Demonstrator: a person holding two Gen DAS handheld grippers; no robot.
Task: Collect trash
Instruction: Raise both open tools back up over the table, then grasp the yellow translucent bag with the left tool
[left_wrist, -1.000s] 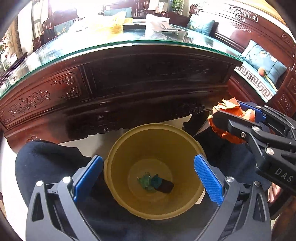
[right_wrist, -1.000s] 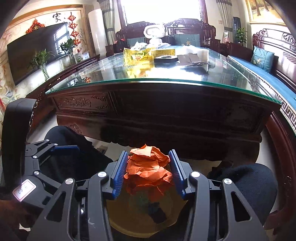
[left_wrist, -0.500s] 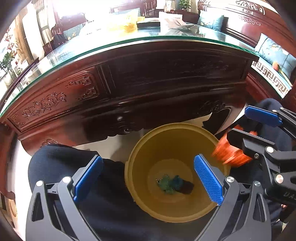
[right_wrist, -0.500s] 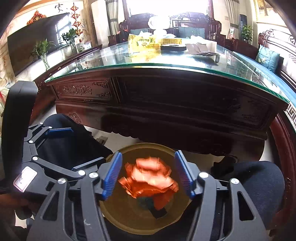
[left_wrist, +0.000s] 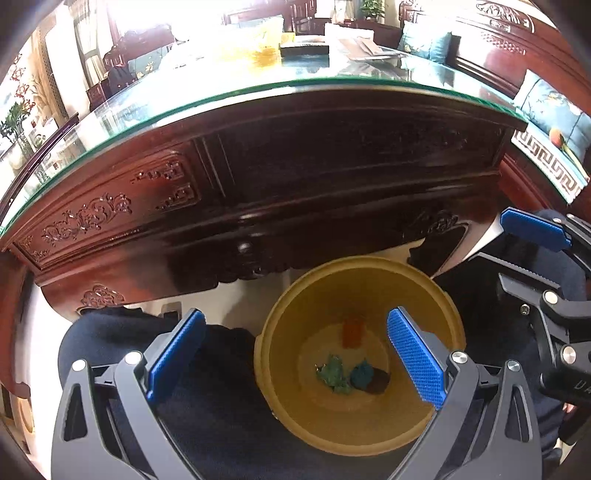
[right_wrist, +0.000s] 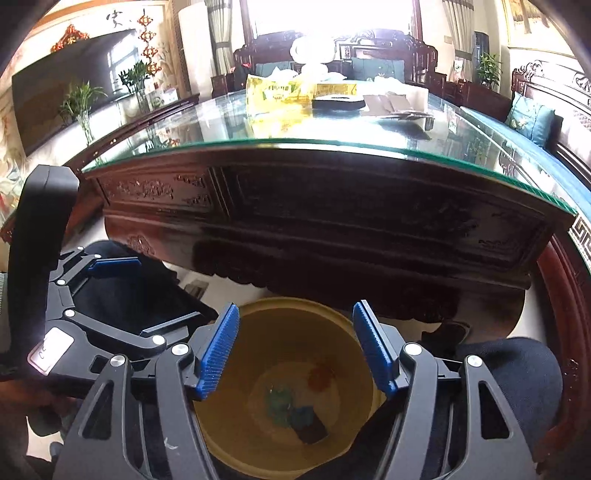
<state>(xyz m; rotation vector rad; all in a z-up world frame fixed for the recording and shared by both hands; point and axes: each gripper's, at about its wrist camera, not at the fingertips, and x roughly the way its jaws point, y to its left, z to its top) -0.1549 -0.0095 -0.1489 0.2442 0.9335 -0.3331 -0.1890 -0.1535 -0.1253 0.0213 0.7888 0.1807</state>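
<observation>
A yellow bin (left_wrist: 452, 325) stands on the floor between a person's dark-trousered knees; it also shows in the right wrist view (right_wrist: 364, 350). An orange paper wad (left_wrist: 352, 332) lies blurred in the bin, also seen in the right wrist view (right_wrist: 322, 376). Green and blue scraps (left_wrist: 341, 374) and a dark scrap (left_wrist: 378, 382) lie on the bin's bottom. My left gripper (left_wrist: 295, 360) is open and empty above the bin's left side. My right gripper (right_wrist: 299, 352) is open and empty above the bin; it shows at the right edge of the left wrist view (left_wrist: 532, 254).
A carved dark wooden table (left_wrist: 295, 177) with a glass top (right_wrist: 332, 129) stands just beyond the bin. Yellow packets (right_wrist: 280, 92), a black box and papers lie on it. A wooden bench with teal cushions (left_wrist: 554, 110) runs along the right.
My right gripper opened and let go of the orange paper wad, which dropped into the yellow bin. The left gripper shifted left relative to the bin.
</observation>
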